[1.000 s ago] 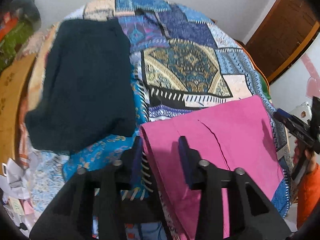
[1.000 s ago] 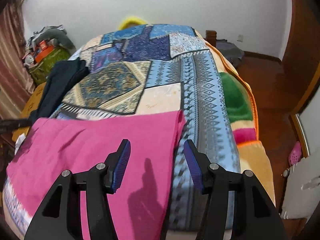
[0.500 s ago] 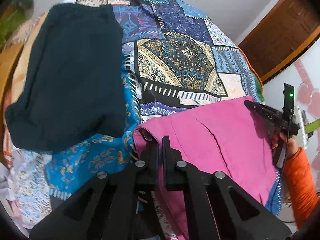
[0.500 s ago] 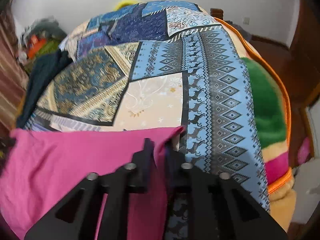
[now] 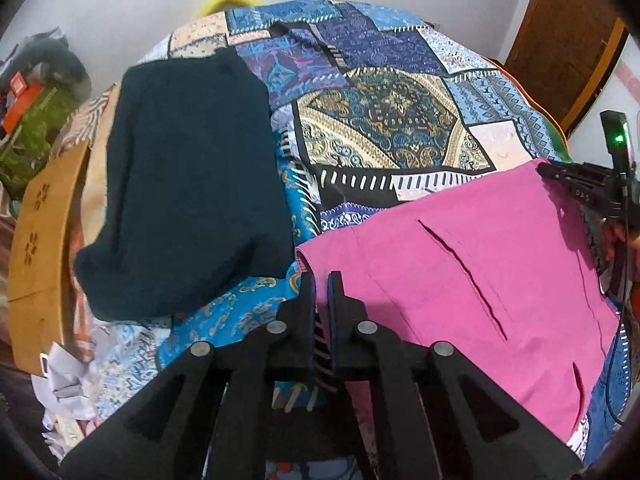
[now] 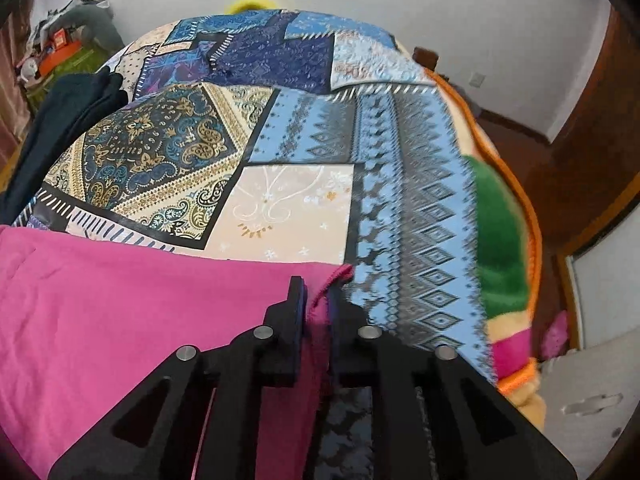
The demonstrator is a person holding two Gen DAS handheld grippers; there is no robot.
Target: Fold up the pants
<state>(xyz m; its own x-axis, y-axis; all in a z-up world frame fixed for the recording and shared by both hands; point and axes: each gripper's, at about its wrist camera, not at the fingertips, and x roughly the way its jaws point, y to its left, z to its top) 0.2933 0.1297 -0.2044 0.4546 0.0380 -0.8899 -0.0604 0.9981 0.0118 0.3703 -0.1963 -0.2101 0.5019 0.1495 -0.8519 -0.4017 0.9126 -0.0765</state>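
- The left gripper (image 5: 322, 280) points forward and down, its two black fingers drawn together until only a thin slit remains, with a corner of the pink pants (image 5: 460, 264) pinched at the tips.
- The right gripper (image 6: 318, 292) is likewise pressed nearly closed, a fold of pink cloth held between its blue-lined pads (image 6: 303, 300).
- From the left wrist view, the right gripper shows at the far right edge, level and sideways on, a green light lit on its top, gripped by the person's hand (image 5: 624, 240).
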